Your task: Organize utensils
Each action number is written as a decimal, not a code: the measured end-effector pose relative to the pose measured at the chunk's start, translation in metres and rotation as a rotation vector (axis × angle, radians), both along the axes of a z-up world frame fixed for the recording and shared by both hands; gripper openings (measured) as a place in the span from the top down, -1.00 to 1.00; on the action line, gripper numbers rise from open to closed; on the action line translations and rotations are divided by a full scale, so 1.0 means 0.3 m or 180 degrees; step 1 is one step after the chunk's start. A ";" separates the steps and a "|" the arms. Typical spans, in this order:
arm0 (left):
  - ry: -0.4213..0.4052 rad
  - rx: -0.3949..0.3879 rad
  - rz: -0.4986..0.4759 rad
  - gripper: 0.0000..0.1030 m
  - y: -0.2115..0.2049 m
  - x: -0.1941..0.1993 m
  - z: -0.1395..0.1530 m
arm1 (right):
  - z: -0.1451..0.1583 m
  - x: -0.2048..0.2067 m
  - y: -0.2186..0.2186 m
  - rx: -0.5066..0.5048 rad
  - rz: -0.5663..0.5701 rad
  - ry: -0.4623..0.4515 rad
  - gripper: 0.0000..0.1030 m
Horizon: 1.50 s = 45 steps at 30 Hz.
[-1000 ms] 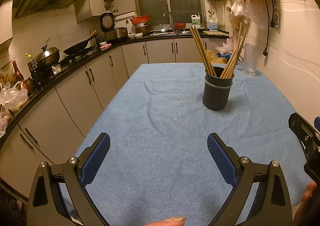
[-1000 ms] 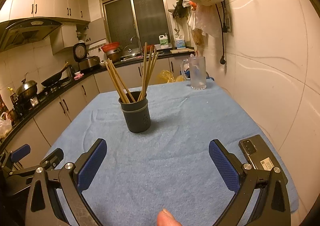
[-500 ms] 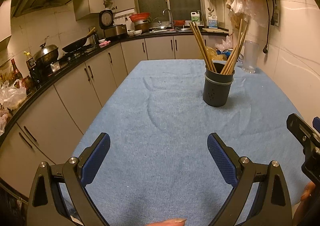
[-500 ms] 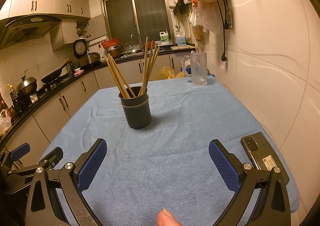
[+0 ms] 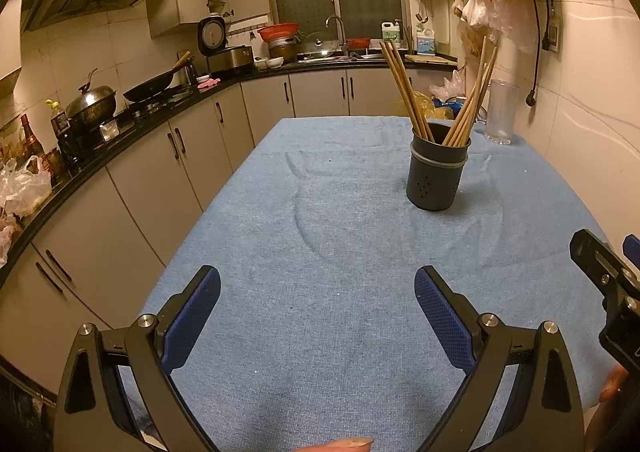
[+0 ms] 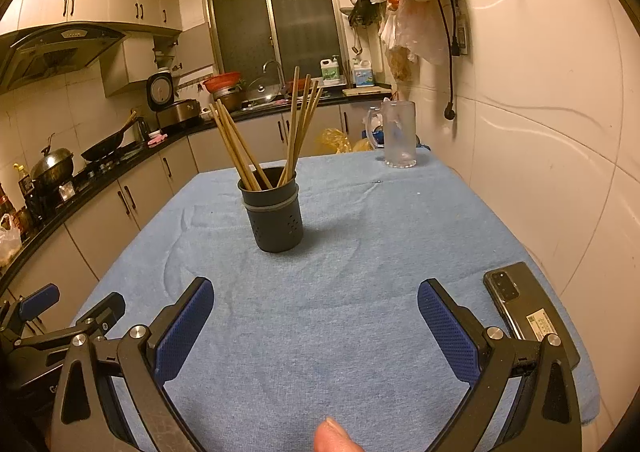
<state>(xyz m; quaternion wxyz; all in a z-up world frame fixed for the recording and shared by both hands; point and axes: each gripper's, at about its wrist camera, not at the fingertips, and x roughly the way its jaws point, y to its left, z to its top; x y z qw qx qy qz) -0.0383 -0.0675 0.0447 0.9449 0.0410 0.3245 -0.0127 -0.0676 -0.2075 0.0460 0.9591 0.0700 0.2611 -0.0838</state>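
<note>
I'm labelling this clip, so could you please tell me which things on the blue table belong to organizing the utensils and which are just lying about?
Belonging to the job:
- long wooden chopsticks
- dark grey perforated cylindrical holder
- open left gripper
- open right gripper

Just lying about:
- clear frosted glass mug
- black smartphone lying face down

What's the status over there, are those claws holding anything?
Left claw open, empty. Right claw open, empty. Chopsticks upright in dark holder mid-table, untouched. Path clear; phone lies by right claw.
</note>
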 end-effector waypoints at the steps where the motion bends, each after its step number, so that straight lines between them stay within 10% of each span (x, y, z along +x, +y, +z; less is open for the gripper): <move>1: -0.0001 0.0002 0.0001 -0.88 0.000 0.000 0.000 | -0.001 0.000 0.000 -0.0006 0.0000 0.0003 -1.00; 45: 0.0127 -0.0065 -0.0006 -0.88 0.019 0.030 -0.045 | -0.060 0.041 0.003 0.0007 0.0019 0.0187 -1.00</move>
